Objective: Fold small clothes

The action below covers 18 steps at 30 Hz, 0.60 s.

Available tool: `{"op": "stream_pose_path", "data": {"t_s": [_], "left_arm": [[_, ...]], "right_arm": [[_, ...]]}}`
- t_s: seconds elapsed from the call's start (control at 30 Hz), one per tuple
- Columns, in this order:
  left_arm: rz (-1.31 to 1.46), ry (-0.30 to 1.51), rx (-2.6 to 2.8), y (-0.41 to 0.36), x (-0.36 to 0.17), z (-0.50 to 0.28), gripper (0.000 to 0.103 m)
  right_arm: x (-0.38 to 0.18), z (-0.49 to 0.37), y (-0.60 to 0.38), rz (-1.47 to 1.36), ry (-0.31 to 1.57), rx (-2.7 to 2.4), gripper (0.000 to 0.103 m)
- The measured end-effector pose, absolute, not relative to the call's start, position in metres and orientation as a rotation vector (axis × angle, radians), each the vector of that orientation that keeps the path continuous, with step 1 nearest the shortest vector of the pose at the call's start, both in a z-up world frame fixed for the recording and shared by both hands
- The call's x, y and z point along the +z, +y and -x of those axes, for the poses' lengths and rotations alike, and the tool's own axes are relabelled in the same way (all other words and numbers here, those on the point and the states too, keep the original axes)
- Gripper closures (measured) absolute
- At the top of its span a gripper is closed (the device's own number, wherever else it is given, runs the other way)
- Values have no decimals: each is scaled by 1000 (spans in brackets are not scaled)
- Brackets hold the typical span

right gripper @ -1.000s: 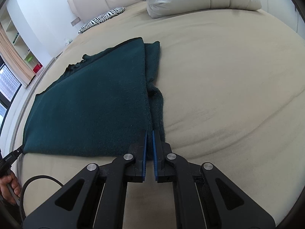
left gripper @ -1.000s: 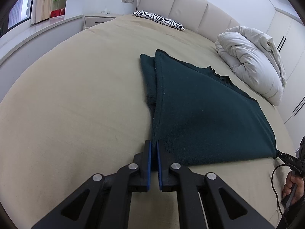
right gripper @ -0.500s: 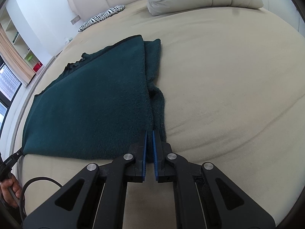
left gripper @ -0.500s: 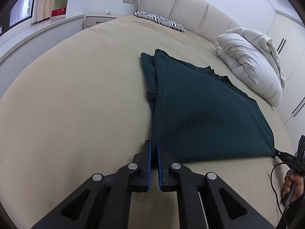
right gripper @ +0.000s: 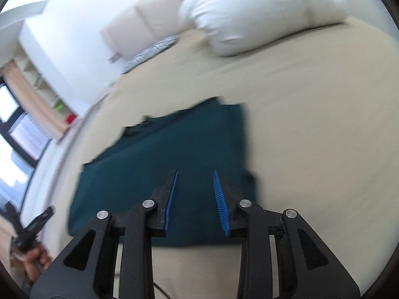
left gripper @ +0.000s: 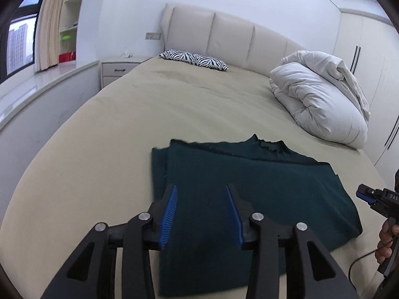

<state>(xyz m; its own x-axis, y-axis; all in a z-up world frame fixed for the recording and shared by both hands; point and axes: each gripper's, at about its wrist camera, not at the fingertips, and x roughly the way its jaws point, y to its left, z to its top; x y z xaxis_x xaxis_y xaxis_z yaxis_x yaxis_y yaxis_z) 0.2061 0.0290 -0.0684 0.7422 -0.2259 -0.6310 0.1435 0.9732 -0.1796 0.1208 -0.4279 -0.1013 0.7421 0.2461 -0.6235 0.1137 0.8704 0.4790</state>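
A dark green knit garment [left gripper: 261, 186] lies flat and partly folded on the beige bed; it also shows in the right wrist view [right gripper: 174, 149]. My left gripper [left gripper: 201, 190] is open and empty, raised above the garment's near left part. My right gripper [right gripper: 195, 174] is open and empty, raised above the garment's near right part. The right wrist view is blurred by motion. The right gripper's tip [left gripper: 366, 194] shows at the right edge of the left wrist view, off the garment's right side.
The beige bed [left gripper: 124, 149] spreads all round the garment. A rolled white duvet [left gripper: 319, 99] lies at the back right. A zebra pillow [left gripper: 194, 59] lies by the headboard. A nightstand [left gripper: 119, 69] and a window ledge stand to the left.
Both grippers have opened and let go of the garment's near corners. Both have lifted and tilted up, so the garment now lies lower and the room's far side shows.
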Motion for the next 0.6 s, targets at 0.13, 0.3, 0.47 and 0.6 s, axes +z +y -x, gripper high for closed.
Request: {"op": "stream_pose_path", "data": {"t_s": [0.13,0.3,0.47,0.6], "left_arm": [[46,708,-200,-5,-84,-259,60],[10,825,-128,-7,-133,-310,60],[158,823,-186,14,-146,-315,58],[216,814,-210,23,-147,-314,59]], "right_arm": [[-118,-197,-372,-565,781,263,75],[-171,-267,-354,-712,882,325,76],[-209,-271,-427,-1051,718,321,88],[-215,-249,-493,-1185,552,216,87]]}}
